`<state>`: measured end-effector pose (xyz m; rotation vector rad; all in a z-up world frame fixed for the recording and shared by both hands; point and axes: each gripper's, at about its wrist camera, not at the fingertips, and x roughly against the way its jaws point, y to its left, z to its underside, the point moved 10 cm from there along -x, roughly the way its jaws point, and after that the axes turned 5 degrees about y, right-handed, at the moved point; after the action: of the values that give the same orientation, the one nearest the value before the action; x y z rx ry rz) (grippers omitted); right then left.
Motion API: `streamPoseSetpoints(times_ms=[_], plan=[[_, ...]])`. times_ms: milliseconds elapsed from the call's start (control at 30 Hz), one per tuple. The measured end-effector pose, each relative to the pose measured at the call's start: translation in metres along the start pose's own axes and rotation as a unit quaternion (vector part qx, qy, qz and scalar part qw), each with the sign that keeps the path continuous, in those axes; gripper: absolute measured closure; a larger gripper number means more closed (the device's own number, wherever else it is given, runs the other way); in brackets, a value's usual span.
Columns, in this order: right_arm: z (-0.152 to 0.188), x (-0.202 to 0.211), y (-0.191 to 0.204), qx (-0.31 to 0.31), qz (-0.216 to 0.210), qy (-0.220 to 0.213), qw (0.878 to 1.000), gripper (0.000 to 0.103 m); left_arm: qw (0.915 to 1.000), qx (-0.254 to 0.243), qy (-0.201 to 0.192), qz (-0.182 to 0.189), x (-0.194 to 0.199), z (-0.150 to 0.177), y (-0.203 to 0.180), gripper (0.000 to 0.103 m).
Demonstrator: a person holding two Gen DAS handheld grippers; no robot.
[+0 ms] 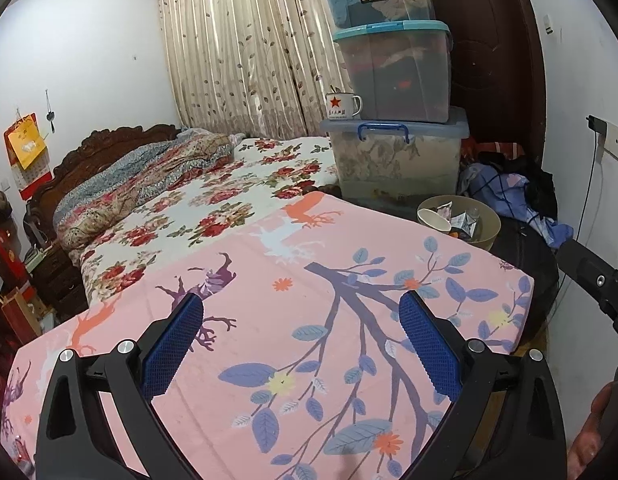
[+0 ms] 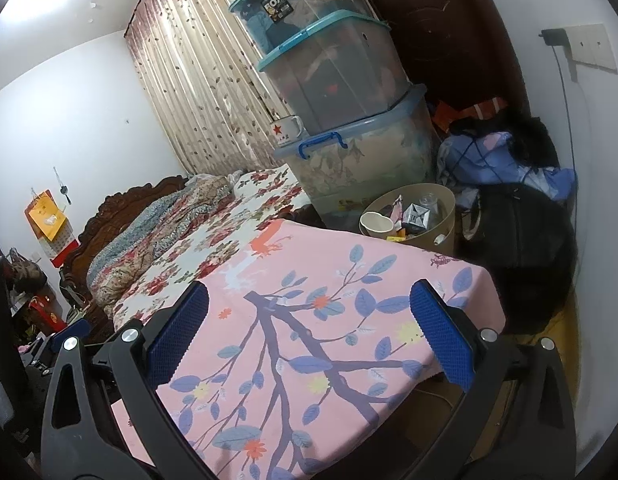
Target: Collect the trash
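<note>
Hovering over the table [image 1: 269,340], covered in a pink printed cloth and showing no loose trash. Left gripper [image 1: 301,344] standing wide open, holding nothing. Right gripper [image 2: 309,336] likewise spread wide and empty.

Trash sitting in the bin [image 2: 449,204] beyond the table's far edge, beside the stacked boxes [image 2: 349,120]: a paper cup [image 2: 375,224] leaning against the near rim, a small carton [image 2: 415,214], and a clear bottle or jar [image 2: 427,200], hard to identify at this distance. Bin also appearing in the left view [image 1: 491,224] with the cup [image 1: 433,218].

Handling, judging by appearance: cup being light and thin-walled, crushing easily, so pinching across the rim with gentle force. Carton being light and fairly stiff, so gripping across its flat faces. Clear item probably being smooth and slippery, so closing around its body. Bin walls looking rigid, so taking hold at the rim if moving it.
</note>
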<state>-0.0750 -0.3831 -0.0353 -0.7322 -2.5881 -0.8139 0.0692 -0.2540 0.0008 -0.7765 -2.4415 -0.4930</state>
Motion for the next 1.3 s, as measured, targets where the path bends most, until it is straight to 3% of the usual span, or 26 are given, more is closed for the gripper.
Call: streamPoseSetpoints(times_ms=[1300], plan=[[-0.0008,0.0025,0.0039,0.001,-0.008,0.003,1.000,0.003,1.0000,0.002,-0.006,0.002,0.0068,-0.0022,-0.0030,0.009]])
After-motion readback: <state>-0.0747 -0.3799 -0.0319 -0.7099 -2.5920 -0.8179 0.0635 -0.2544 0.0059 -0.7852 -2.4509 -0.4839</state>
